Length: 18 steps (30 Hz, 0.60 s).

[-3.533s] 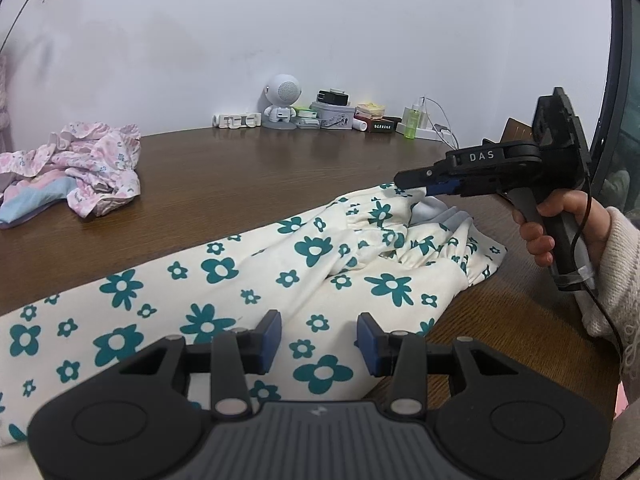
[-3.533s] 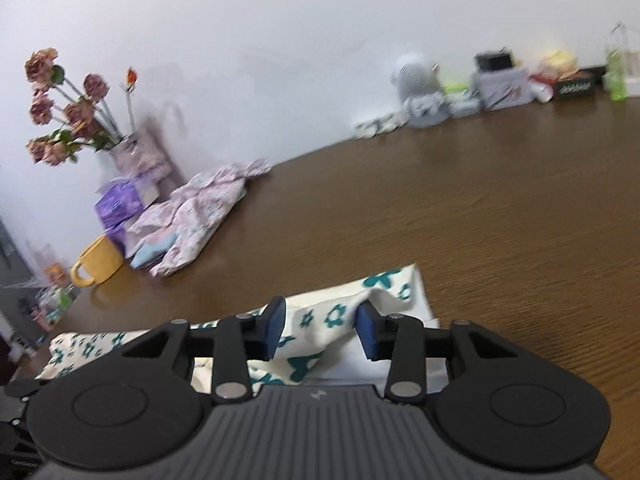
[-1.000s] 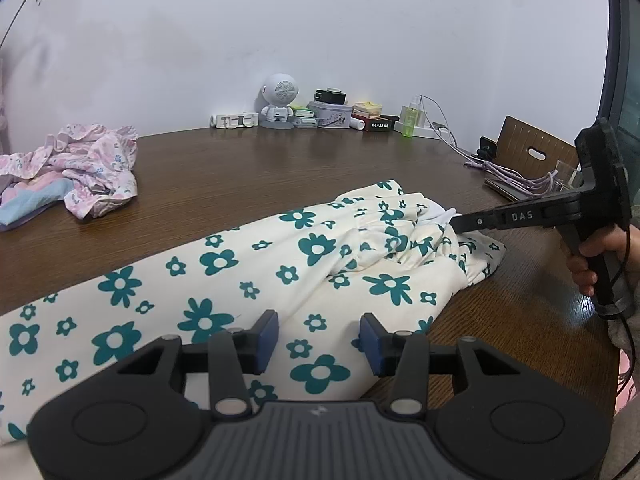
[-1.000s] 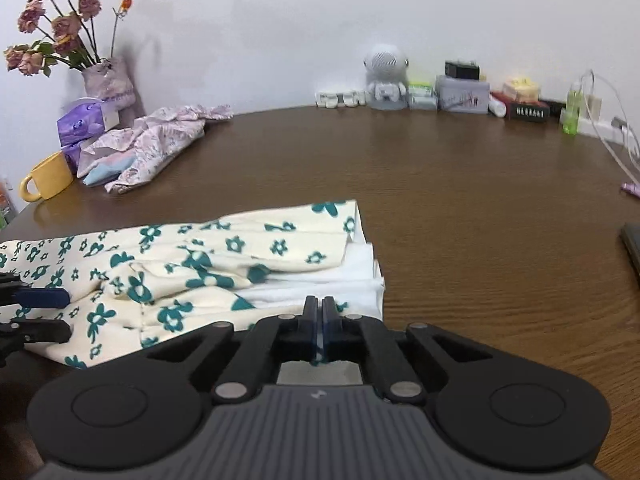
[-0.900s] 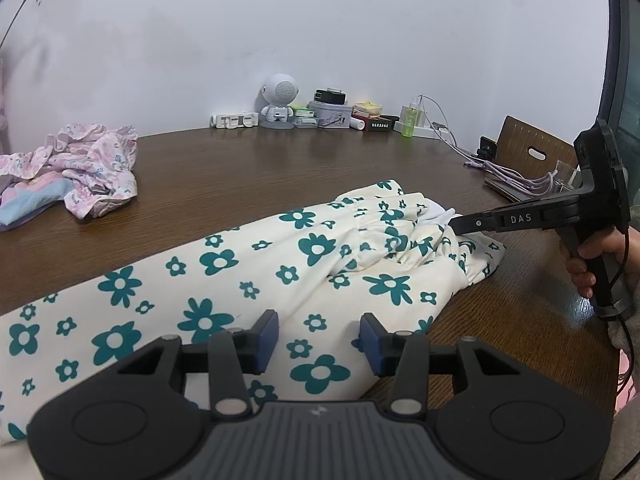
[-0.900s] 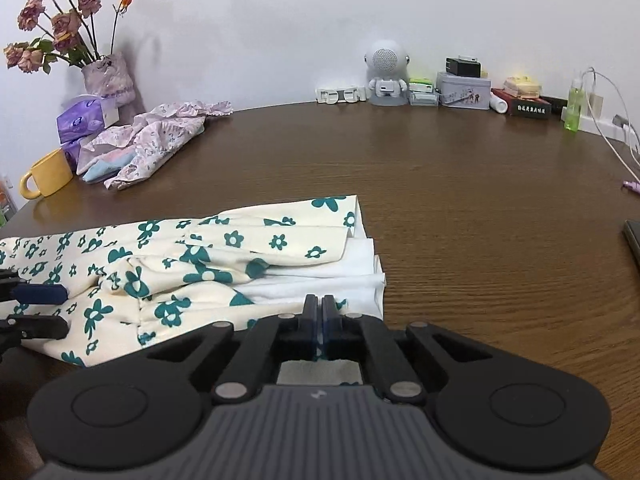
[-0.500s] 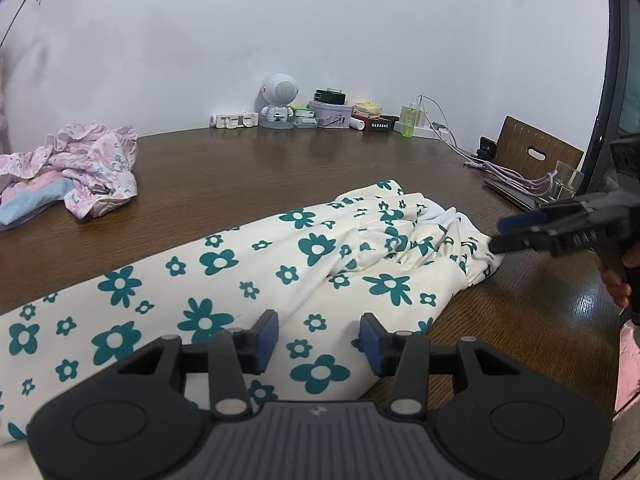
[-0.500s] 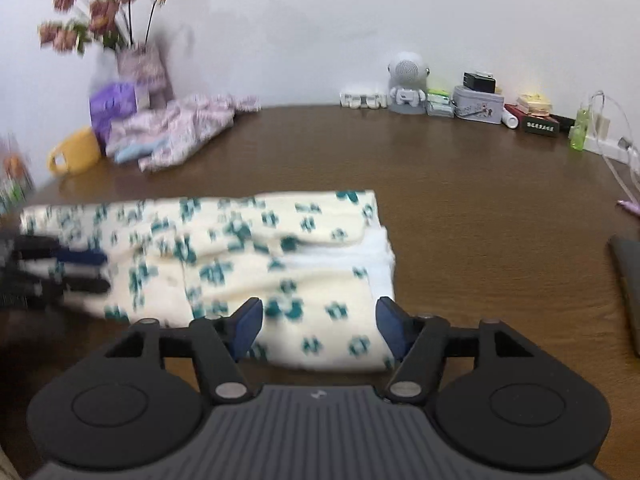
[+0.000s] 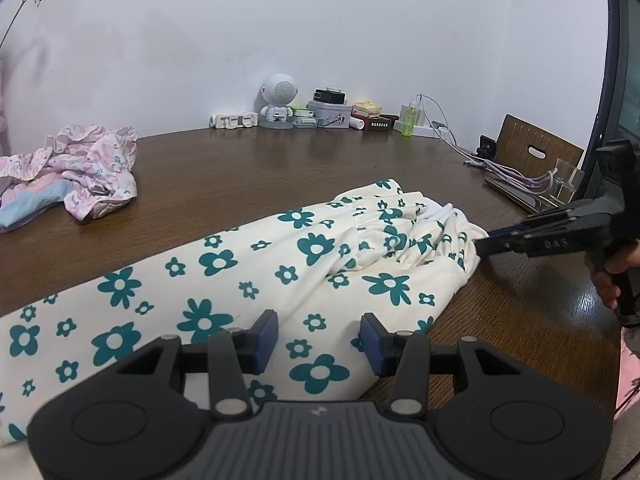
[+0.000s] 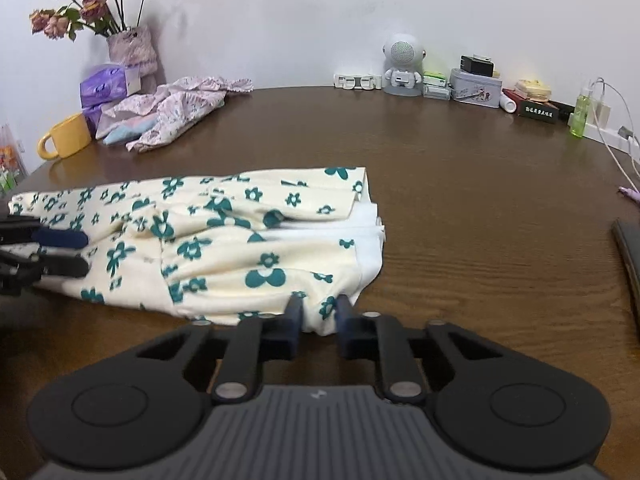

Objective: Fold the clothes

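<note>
Lying on 1 table (image 10: 460, 184): 1 floral garment (image 10: 224, 240); left tongs (image 9: 318, 340) wide, right tongs (image 10: 318, 316) narrowed round its edge.

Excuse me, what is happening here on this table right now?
A person is folding a cream garment with green flowers on a brown table. The right gripper has its fingers around the garment's near edge, not fully shut. The left gripper is open above the other end. A pink clothes pile lies aside.
</note>
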Each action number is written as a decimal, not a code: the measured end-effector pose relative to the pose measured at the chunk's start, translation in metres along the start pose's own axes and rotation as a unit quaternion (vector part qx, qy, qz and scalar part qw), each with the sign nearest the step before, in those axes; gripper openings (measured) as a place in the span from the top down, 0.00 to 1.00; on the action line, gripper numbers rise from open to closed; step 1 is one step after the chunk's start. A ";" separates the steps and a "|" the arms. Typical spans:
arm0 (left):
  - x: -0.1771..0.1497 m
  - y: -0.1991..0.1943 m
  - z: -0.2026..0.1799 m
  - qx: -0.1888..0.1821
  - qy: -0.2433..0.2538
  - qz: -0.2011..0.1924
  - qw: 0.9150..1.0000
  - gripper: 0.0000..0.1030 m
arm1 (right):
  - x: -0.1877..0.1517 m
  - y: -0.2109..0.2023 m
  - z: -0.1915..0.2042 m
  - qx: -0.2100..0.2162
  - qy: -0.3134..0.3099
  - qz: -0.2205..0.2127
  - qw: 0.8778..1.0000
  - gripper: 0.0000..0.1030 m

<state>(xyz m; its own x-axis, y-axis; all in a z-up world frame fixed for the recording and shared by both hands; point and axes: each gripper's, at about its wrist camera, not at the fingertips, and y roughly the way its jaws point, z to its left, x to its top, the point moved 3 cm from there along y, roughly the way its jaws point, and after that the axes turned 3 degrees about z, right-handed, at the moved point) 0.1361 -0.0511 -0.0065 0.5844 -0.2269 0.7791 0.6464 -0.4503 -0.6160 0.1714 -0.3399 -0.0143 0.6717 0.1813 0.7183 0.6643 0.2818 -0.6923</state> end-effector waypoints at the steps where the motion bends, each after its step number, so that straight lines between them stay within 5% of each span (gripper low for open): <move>1: 0.000 0.000 0.000 0.000 0.000 0.000 1.000 0.57 | 0.002 0.002 0.000 0.000 0.001 -0.002 1.000 0.89; 8: 0.000 -0.001 -0.001 -0.002 -0.003 0.000 1.000 0.57 | 0.005 0.007 -0.001 -0.002 -0.001 -0.002 1.000 0.89; 14: 0.000 -0.001 -0.001 -0.003 -0.005 -0.001 1.000 0.57 | 0.001 0.000 -0.011 -0.012 0.022 0.000 1.000 0.64; 18: 0.000 -0.001 -0.002 -0.003 -0.005 -0.001 1.000 0.57 | -0.001 -0.007 -0.031 -0.018 0.067 -0.001 0.998 0.60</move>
<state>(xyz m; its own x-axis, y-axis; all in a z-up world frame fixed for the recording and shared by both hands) 0.1345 -0.0518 -0.0057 0.5882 -0.2175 0.7789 0.6441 -0.4564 -0.6138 0.1760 -0.3717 -0.0121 0.7066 0.0515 0.7057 0.6754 0.2482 -0.6944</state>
